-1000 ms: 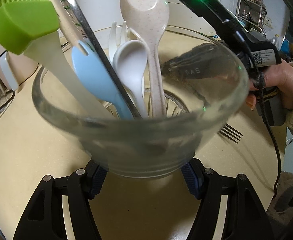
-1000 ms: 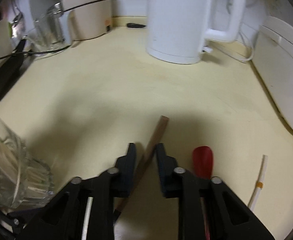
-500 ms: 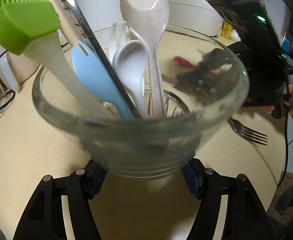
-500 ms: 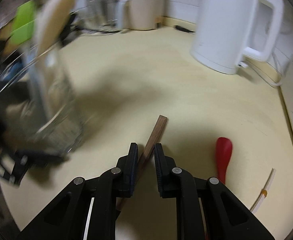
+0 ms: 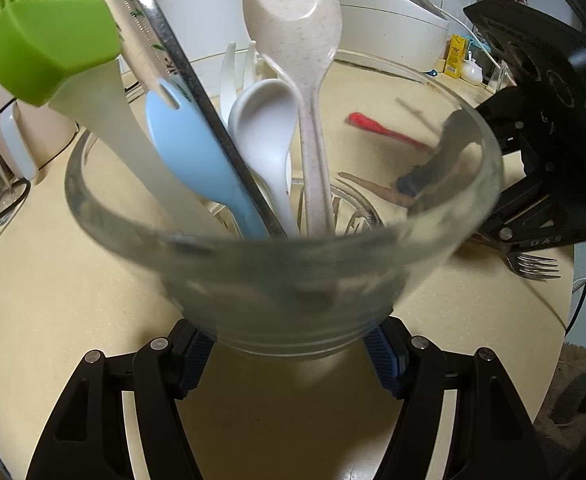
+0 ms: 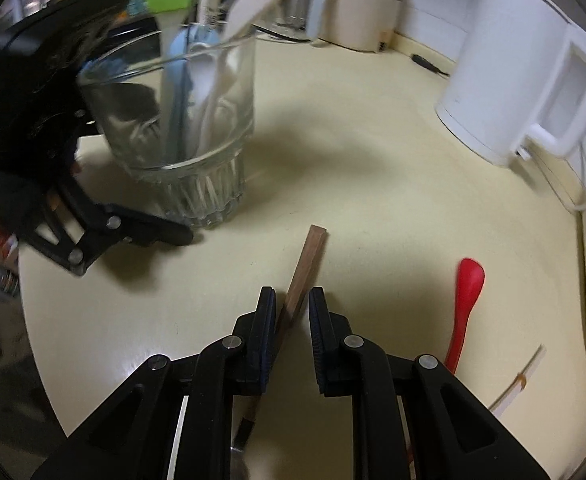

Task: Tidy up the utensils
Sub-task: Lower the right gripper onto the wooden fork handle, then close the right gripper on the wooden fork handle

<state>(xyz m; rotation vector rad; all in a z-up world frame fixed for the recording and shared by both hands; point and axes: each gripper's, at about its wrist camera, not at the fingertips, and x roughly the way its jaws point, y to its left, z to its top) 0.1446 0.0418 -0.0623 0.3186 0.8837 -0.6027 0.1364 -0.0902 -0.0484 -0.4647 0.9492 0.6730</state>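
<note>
The right gripper (image 6: pixel 291 302) is closed on a brown stick (image 6: pixel 307 264); the stick looks stiff and light, so a hold near its middle should do; it sits over the counter (image 6: pixel 373 184), near the glass (image 6: pixel 197 128). The left gripper (image 5: pixel 289 340) hugs the glass at its base, and its jaws are opening a little; glass can break and slip. Inside stand spoons (image 5: pixel 293 40), a blue fork (image 5: pixel 197 152) and a green brush (image 5: pixel 49 44).

Both wrist views angled down, close, sharing glass (image 5: pixel 277 280) and countertop (image 6: pixel 373 168)
</note>
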